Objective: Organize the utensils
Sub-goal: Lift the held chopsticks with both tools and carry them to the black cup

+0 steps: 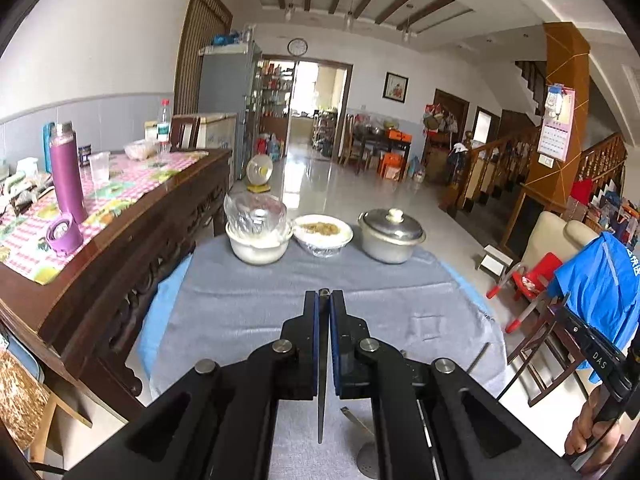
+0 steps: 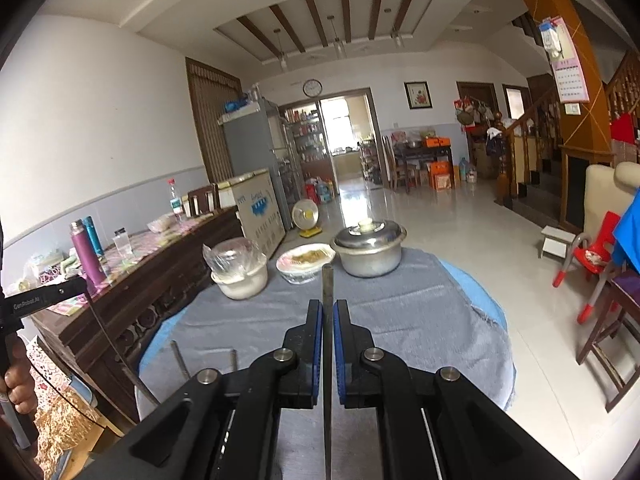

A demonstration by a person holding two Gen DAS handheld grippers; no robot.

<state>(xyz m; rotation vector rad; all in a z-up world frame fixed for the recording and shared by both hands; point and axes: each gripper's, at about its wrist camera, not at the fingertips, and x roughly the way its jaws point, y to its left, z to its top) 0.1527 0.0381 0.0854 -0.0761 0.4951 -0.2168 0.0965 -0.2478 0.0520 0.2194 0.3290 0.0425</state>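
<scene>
My left gripper [image 1: 324, 294] is shut on a thin flat metal utensil handle [image 1: 321, 408] that runs back between the blue pads above the grey cloth [image 1: 248, 300]. A perforated metal skimmer [image 1: 366, 462] lies on the cloth under that gripper. My right gripper [image 2: 327, 305] is shut on a long metal utensil handle [image 2: 327, 280] whose tip sticks out past the fingertips. Two more metal handles [image 2: 179, 356] lie on the cloth [image 2: 420, 312] at the near left of the right wrist view.
At the round table's far edge stand a white bowl with a plastic bag [image 1: 258, 236], a wrapped dish of food [image 1: 323, 234] and a lidded metal pot [image 1: 392, 236]. A dark wooden sideboard [image 1: 120, 240] with a purple flask [image 1: 67, 172] stands at left. Chairs [image 1: 540, 344] stand at right.
</scene>
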